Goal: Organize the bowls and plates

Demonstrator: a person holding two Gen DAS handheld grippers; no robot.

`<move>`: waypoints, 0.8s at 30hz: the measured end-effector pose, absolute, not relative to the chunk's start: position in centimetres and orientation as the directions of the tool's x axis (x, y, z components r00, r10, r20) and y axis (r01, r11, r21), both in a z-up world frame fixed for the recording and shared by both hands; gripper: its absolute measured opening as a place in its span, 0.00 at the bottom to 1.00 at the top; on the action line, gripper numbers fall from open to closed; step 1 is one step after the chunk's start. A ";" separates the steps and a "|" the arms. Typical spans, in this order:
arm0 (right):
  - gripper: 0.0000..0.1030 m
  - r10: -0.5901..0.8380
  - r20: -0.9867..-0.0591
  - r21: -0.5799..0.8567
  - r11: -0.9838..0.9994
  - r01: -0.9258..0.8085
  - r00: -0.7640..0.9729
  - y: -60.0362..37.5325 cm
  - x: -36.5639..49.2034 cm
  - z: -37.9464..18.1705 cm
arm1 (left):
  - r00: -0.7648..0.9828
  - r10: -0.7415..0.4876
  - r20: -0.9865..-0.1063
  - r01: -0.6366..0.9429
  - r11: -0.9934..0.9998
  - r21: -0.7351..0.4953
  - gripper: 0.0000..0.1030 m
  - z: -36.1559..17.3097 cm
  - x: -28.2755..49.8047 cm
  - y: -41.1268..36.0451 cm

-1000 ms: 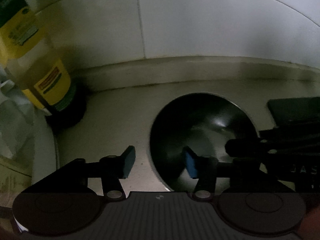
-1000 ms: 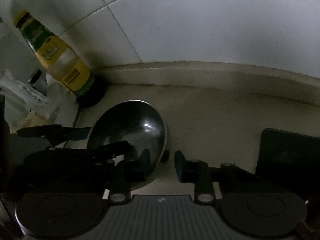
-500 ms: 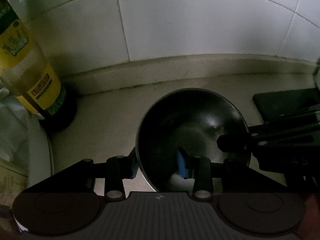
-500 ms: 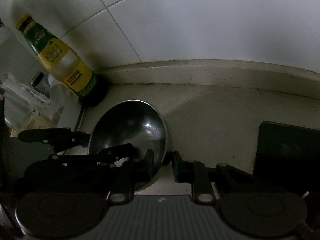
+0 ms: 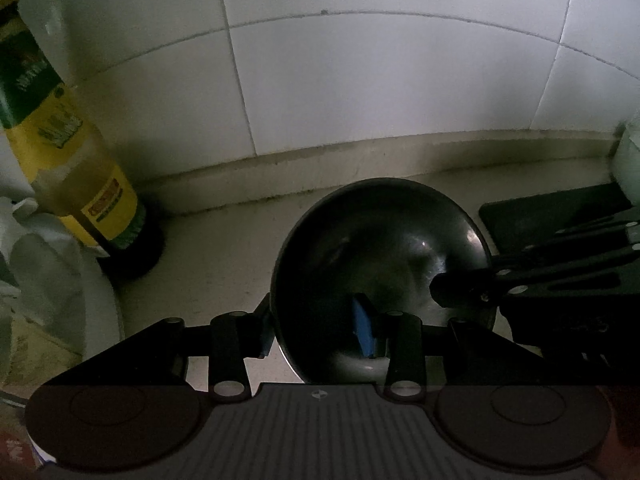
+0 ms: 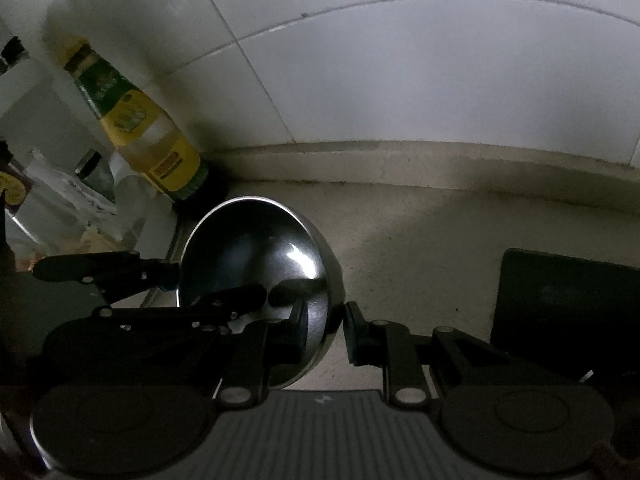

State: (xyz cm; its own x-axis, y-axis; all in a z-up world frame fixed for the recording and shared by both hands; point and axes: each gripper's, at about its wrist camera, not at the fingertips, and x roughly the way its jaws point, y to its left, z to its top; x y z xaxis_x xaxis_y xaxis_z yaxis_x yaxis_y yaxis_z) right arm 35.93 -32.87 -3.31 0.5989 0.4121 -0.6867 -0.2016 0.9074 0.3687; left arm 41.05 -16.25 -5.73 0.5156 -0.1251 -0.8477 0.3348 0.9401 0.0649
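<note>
A shiny steel bowl (image 5: 372, 248) is held tilted above the pale counter, between both grippers. My left gripper (image 5: 316, 328) is shut on the bowl's left rim, one blue pad inside and the other finger outside. My right gripper (image 6: 324, 330) is shut on the bowl (image 6: 256, 248) at its right rim, left finger inside, right finger outside. In the left wrist view the right gripper's finger (image 5: 460, 286) reaches in from the right. In the right wrist view the left gripper's finger (image 6: 108, 268) comes in from the left.
A yellow-labelled oil bottle (image 5: 60, 168) stands at the tiled wall on the left, with plastic bags (image 6: 60, 200) and jars beside it. A flat black object (image 6: 568, 300) lies on the counter to the right. The white tiled wall (image 5: 360, 92) closes the back.
Both grippers have closed on the bowl's rim. The bowl has come up off the counter and tilted, and both views have risen a little.
</note>
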 end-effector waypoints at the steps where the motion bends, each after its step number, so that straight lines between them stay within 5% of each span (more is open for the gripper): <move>1: 0.18 0.411 -0.684 0.367 0.908 -0.204 0.602 -32.8 35.8 -3.1 | 0.520 -0.126 -0.845 0.334 0.940 0.066 0.46 -5.5 40.9 -16.2; 24: 0.18 0.408 -0.654 0.327 0.912 -0.247 0.637 -32.1 32.0 0.3 | 0.562 -0.129 -0.817 0.338 0.937 0.085 0.50 -2.6 37.8 -15.8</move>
State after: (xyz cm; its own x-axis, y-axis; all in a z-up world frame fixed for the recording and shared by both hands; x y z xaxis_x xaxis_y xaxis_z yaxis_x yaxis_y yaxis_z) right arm 32.00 -32.11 0.34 0.6371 0.4076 -0.6542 -0.2472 0.9120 0.3274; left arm 37.83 -15.80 -2.57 0.5615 -0.1291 -0.8173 0.3385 0.9372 0.0845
